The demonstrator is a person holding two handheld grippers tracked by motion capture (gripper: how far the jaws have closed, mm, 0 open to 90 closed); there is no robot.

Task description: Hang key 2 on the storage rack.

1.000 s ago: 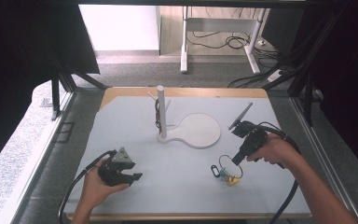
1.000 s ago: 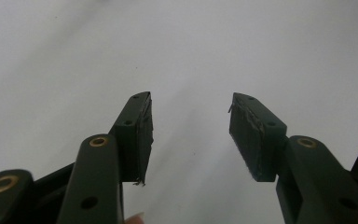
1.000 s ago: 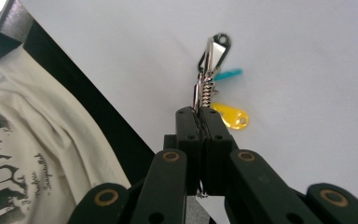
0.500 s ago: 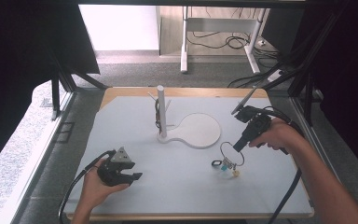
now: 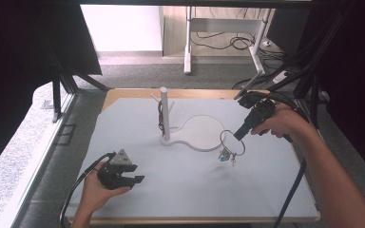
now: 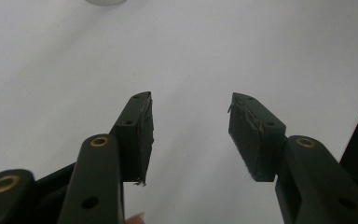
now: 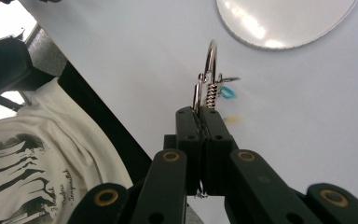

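A metal key ring [image 5: 230, 142] with small keys and a blue tag hanging from it dangles in the air above the white mat. My right gripper [image 5: 240, 134] is shut on the ring's upper edge, at the right of the white stand's round base [image 5: 202, 133]. In the right gripper view the jaws are pressed together on the ring [image 7: 209, 74], which juts out past my right gripper [image 7: 203, 116]. The stand's upright post [image 5: 164, 113] with side pegs rises at the middle. My left gripper [image 5: 134, 175] rests low at the front left, open, with nothing between the jaws of my left gripper [image 6: 189, 128].
The white mat [image 5: 123, 133] covers a wooden table. Black frame struts and cables stand at the back right and back left. A table's legs and floor cables lie beyond the far edge. The person's shirt [image 7: 32, 158] is in the right gripper view.
My right gripper has lifted the key ring off the mat and carried it up and toward the stand's base. The left hand has stayed where it was.
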